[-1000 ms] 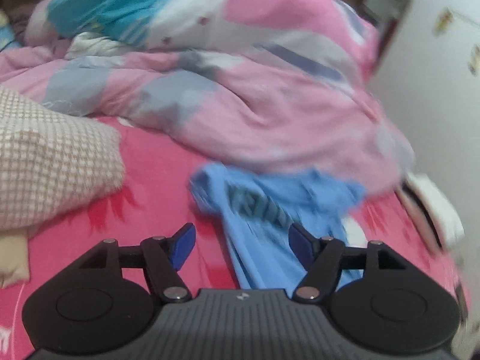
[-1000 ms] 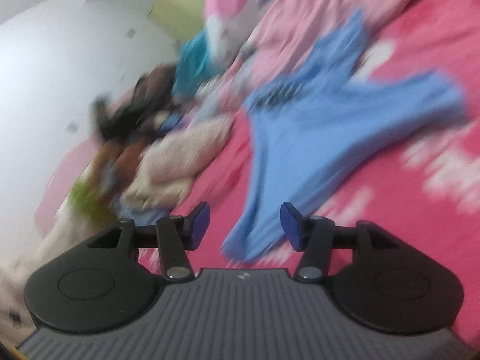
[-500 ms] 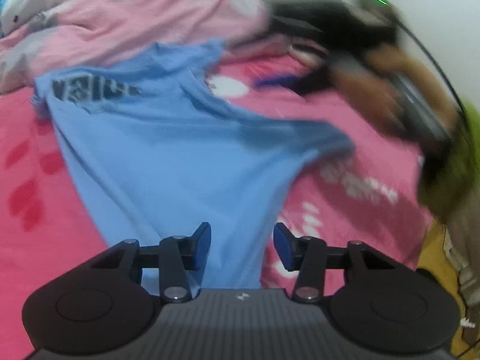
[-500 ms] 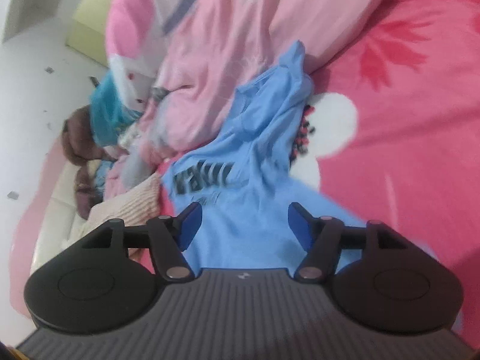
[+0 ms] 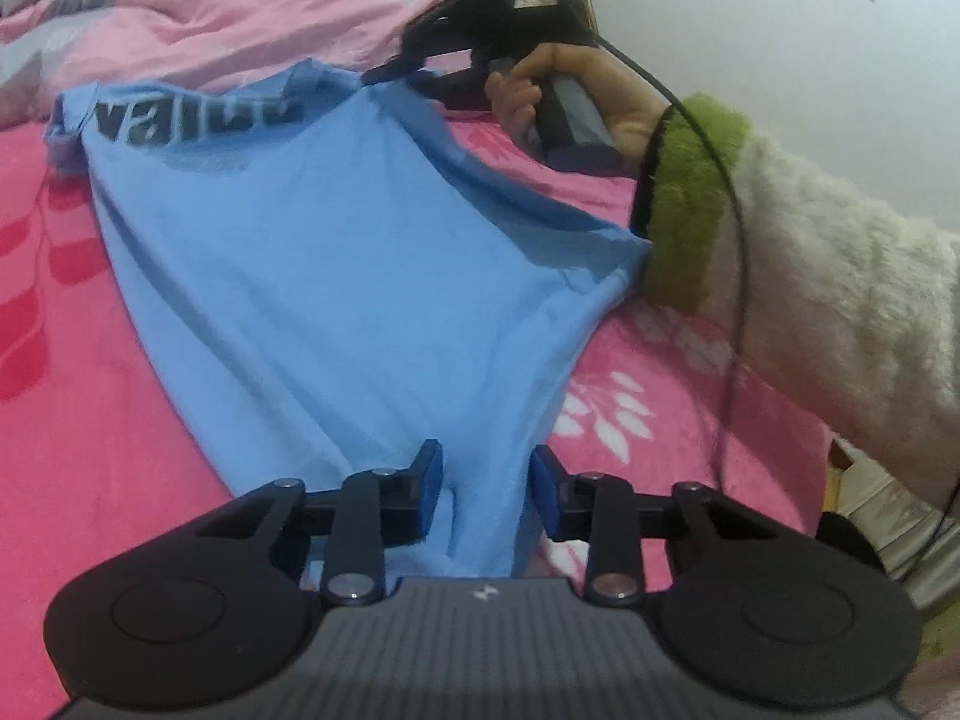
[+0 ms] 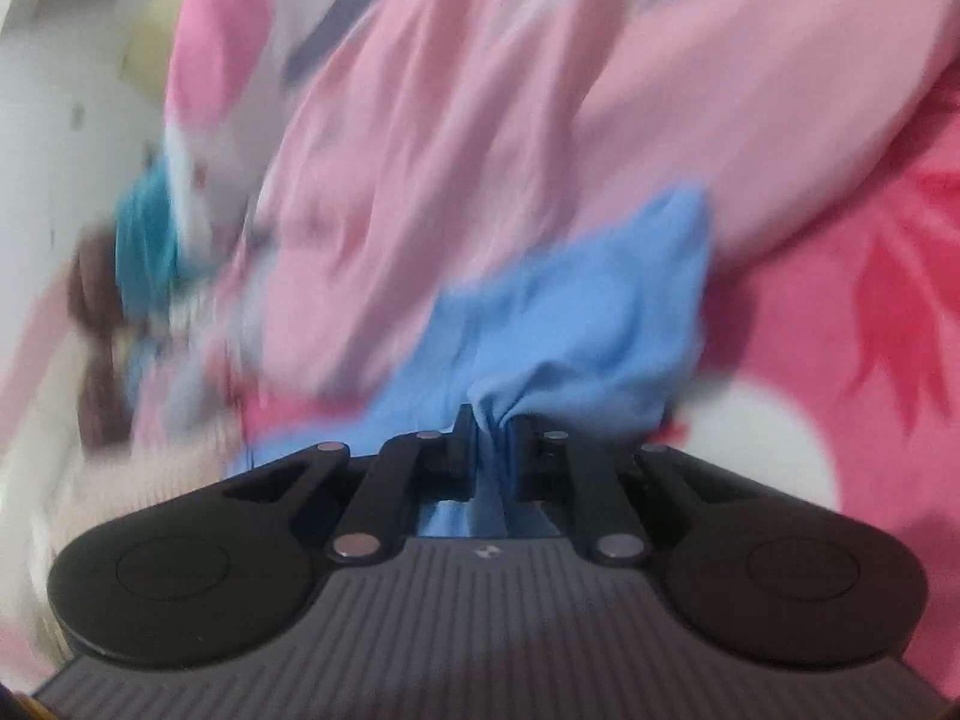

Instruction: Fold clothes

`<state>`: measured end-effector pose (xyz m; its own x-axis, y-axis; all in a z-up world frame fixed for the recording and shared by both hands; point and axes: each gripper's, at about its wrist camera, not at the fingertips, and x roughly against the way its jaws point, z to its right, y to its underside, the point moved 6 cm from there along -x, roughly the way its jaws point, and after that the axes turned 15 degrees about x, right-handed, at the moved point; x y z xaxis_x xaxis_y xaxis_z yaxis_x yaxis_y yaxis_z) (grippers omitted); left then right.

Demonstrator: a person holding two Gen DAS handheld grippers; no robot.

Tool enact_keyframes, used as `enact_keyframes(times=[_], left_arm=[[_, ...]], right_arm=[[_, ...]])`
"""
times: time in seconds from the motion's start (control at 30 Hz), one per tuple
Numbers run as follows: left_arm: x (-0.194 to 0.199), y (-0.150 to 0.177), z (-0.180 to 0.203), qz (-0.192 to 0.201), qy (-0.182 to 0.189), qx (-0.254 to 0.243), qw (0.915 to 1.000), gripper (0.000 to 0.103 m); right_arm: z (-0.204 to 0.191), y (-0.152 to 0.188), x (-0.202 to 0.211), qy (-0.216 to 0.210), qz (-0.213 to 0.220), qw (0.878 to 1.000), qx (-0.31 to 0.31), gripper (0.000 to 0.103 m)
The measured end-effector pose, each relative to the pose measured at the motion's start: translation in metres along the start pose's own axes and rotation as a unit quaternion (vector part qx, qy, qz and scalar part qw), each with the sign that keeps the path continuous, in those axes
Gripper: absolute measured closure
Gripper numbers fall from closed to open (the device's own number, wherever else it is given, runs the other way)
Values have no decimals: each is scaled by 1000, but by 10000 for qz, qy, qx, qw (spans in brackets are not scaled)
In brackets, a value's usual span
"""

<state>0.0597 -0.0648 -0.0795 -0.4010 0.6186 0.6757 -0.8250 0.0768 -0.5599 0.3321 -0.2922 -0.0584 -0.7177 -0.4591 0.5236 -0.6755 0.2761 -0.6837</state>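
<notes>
My left gripper has just been closing around the blue shirt, pads not yet pressing. The shirt lies on the pink bedsheet. At one o'clock, my right gripper has just clamped onto its far corner.

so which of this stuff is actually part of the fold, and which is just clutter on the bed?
In the job:
- blue T-shirt, spread on the bed
- right gripper, jaws just closed, pinching a bunch of the shirt
- left gripper, jaws closing, shirt hem between them

Lying about:
- pink quilt, heaped behind the shirt
- pink floral bedsheet
- teal cloth, blurred
</notes>
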Motion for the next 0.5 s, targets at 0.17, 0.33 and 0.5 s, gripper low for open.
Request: enact_keyframes(times=[0.17,0.33,0.5], left_arm=[[5,-2,-6,-28,178,275,9995,72],[18,-1,-2,62,138,257,9996,67],[47,-1,3,327,83,237,9991,64]], right_arm=[[48,6,-25,-2,-217,9943,-1041,94],[59,-6,49,-148,-8,9888,-1484,48],[54,17,160,-77,143,9972,-729,40]])
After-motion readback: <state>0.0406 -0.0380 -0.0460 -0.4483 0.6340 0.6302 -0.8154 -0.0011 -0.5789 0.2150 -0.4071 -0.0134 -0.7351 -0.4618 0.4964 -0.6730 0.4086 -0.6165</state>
